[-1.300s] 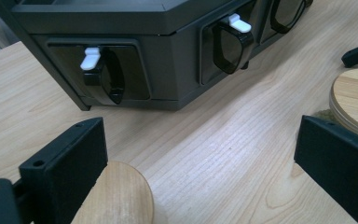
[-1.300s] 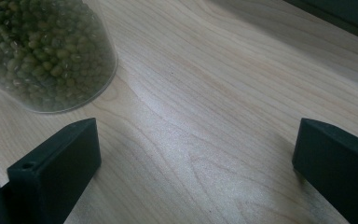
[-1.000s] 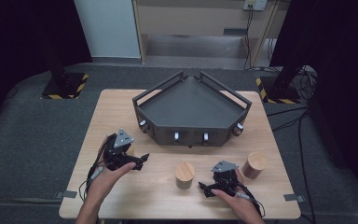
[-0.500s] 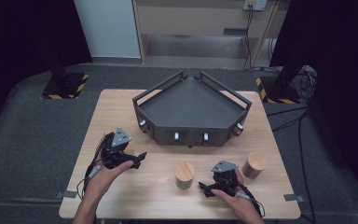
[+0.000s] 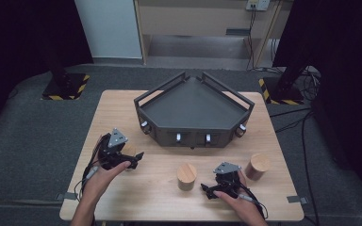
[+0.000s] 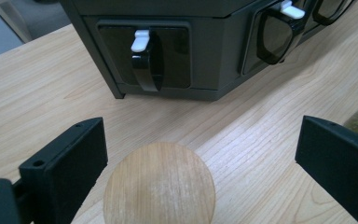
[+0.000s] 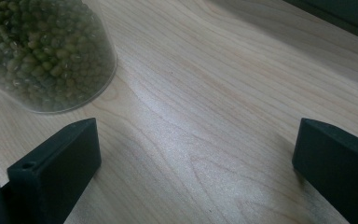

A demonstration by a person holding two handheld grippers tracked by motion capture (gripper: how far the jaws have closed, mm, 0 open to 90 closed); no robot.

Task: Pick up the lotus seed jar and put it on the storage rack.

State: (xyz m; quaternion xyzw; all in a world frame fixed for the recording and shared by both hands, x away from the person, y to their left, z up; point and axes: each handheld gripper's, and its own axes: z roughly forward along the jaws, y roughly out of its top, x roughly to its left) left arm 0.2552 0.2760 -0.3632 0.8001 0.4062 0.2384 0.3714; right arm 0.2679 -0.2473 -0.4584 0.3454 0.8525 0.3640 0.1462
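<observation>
Three jars with round wooden lids stand on the wooden table (image 5: 122, 113). My left gripper (image 5: 133, 158) is open at the front left, its jaws on either side of one jar's lid (image 5: 128, 149), also seen as the lid (image 6: 161, 186) low between the jaws of the left gripper (image 6: 205, 140), not clamped. A second jar (image 5: 187, 175) stands at the front middle. My right gripper (image 5: 208, 190) is open just right of it, resting low. That clear jar of green beans (image 7: 42, 51) sits beyond the jaws of the right gripper (image 7: 196, 144), with bare table between them. The third jar (image 5: 257, 165) stands at the right.
A dark five-sided tray (image 5: 193, 110) with raised rails fills the back middle of the table. Its front wall carries black loop latches with white tabs (image 6: 142, 42), close ahead of the left gripper. Dark floor, cables and stands surround the table.
The left gripper has shifted slightly to the left and back, so the jar lid beside it now shows. The right gripper has stayed in place.
</observation>
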